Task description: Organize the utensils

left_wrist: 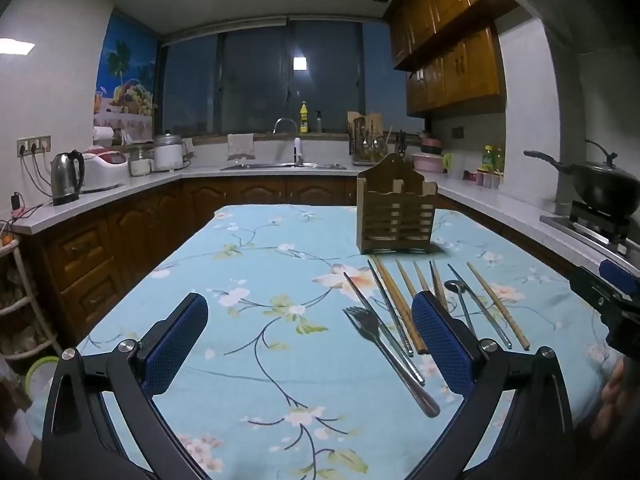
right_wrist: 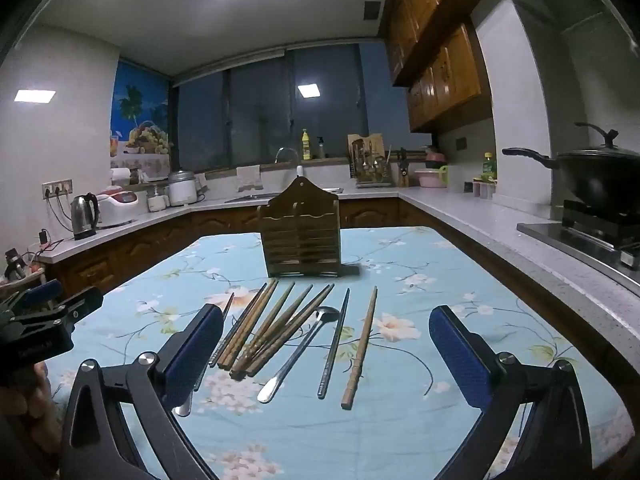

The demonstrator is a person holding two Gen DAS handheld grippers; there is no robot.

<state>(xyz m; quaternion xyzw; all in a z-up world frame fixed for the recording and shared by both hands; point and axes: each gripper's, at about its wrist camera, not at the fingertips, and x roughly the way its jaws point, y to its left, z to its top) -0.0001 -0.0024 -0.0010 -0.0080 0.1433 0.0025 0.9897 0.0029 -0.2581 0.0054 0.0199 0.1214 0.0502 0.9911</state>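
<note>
- The sorting looks not yet begun, by my reading: the wooden utensil holder [right_wrist: 301, 236] stands upright on the tabletop [right_wrist: 460, 264] with nothing showing above its rim, and all the utensils lie loose on the floral cloth just in front of it.
- Before the holder, roughly fanned with their far tips toward it: a bunch of wooden chopsticks [right_wrist: 260, 332], a metal spoon [right_wrist: 298, 354], one metal chopstick [right_wrist: 334, 344] and, farthest to the holder's right side, a lone wooden chopstick [right_wrist: 360, 348]. A fork [left_wrist: 372, 332] lies at the opposite end of the row, seen in the left wrist view.
- Left claw [left_wrist: 308, 344]: spread fully wide, holding nothing, above bare cloth in front of the holder and off to its left; its right finger hides part of the row, and whether it touches anything there I cannot tell.
- Right claw [right_wrist: 326, 356]: also spread wide and empty, hanging over the middle of the row, with spoon and metal chopstick lying between its fingers yet untouched.
- Next move, as I judge it: settle on one piece, perhaps the lone wooden chopstick since it lies apart, lower a claw astride it, close, lift, and tip it upright into a holder compartment.
- Thin pieces flat on cloth may slip or drag neighbours.
</note>
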